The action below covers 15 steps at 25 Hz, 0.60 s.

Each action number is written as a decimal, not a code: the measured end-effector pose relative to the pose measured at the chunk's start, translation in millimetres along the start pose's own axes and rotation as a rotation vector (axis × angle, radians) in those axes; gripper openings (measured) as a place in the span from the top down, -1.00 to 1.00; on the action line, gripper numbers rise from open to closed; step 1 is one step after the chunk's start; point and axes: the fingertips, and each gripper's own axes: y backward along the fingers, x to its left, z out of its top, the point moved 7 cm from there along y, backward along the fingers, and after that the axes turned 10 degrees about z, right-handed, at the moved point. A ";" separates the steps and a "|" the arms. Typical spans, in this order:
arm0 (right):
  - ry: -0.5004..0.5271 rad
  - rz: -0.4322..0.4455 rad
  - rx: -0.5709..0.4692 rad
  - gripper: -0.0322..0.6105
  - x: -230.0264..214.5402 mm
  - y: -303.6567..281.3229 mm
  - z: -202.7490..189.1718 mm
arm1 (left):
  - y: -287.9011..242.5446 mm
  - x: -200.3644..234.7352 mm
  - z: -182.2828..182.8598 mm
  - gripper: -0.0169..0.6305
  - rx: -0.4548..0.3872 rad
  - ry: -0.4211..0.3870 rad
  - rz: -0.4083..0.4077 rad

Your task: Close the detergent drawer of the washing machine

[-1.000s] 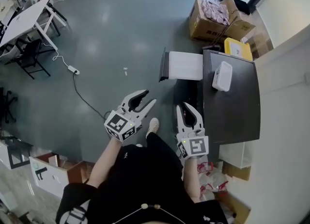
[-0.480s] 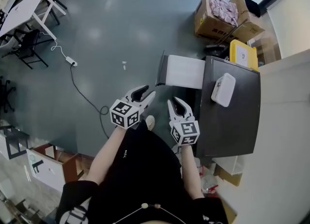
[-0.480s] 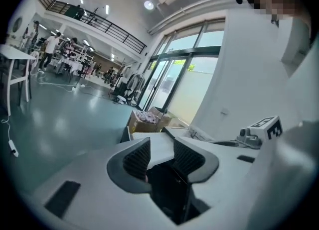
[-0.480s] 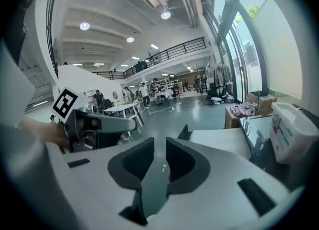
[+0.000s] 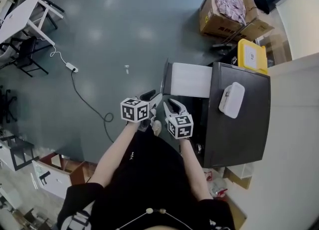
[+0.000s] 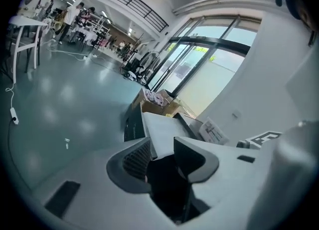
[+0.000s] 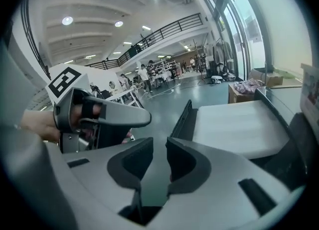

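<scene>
We can read no word, brand or number anywhere. At two o'clock in the head view, the yellow box [image 5: 251,55] carries a white label [image 5: 255,57], its print too small for us. At four o'clock in the left gripper view, a white printed sheet [image 6: 213,132] is too blurred to read.

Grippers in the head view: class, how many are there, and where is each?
2. The left gripper hovers over the floor; the right gripper, jaws just opening and empty, is beside it, nearer the washing machine and its pulled-out detergent drawer. None appears hidden.
</scene>
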 end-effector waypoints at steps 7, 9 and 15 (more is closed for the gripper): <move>-0.012 -0.037 0.079 0.66 -16.4 -33.6 2.4 | -36.2 14.8 8.2 0.49 0.087 0.023 -0.020; -0.022 -0.038 0.104 0.67 -20.3 -41.0 2.9 | -45.7 18.5 12.3 0.49 0.108 0.034 -0.035; -0.012 -0.062 0.175 0.67 -20.6 -58.6 0.3 | -74.2 25.2 18.6 0.49 0.184 0.054 -0.093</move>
